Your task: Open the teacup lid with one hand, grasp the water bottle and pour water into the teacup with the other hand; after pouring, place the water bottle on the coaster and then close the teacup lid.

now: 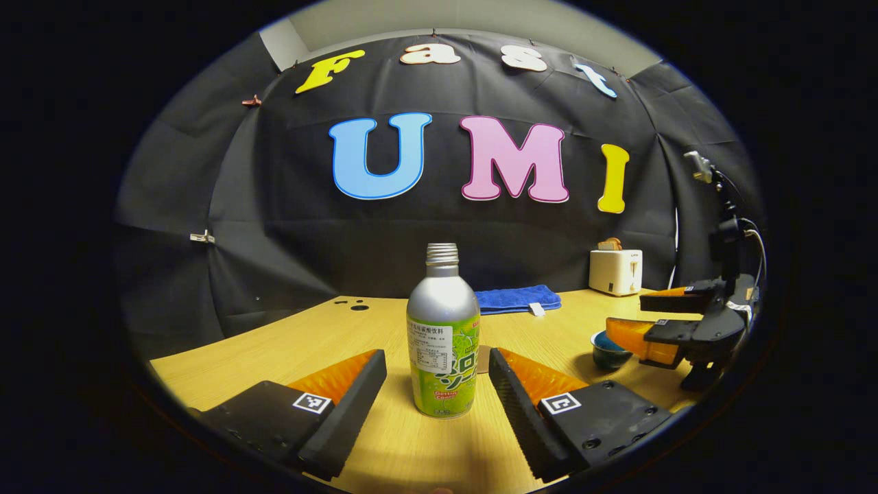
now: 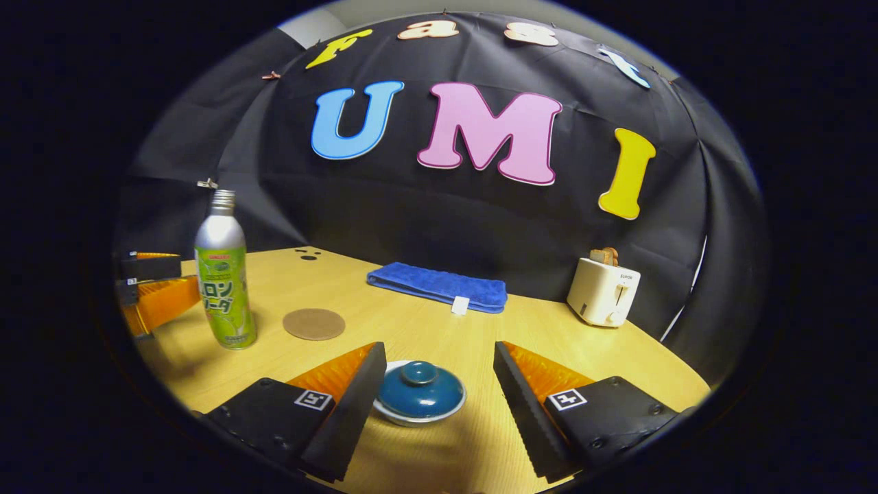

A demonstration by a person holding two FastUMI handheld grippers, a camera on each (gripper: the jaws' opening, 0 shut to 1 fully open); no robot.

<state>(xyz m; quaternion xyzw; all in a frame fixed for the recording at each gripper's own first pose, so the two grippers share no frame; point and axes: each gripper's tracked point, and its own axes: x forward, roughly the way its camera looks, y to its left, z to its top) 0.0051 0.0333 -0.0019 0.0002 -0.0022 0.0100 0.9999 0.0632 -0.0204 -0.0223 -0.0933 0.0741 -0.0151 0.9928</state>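
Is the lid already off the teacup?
No, in the right gripper view the blue lid sits on the teacup, between the open right tongs, untouched.

Printed green label wrapped round water bottle (image 1: 443,343): large characters and a white fine-print panel, too small to make out. Square black-and-white coded markers, one on each finger of left gripper (image 1: 437,353), at (image 1: 312,403) and (image 1: 560,403); same pair on right gripper (image 2: 439,346), no plain number legible. Small dark brand mark on front of toaster (image 2: 603,291), unreadable. White tag (image 2: 459,305) on edge of blue towel (image 2: 432,283), print not discernible.
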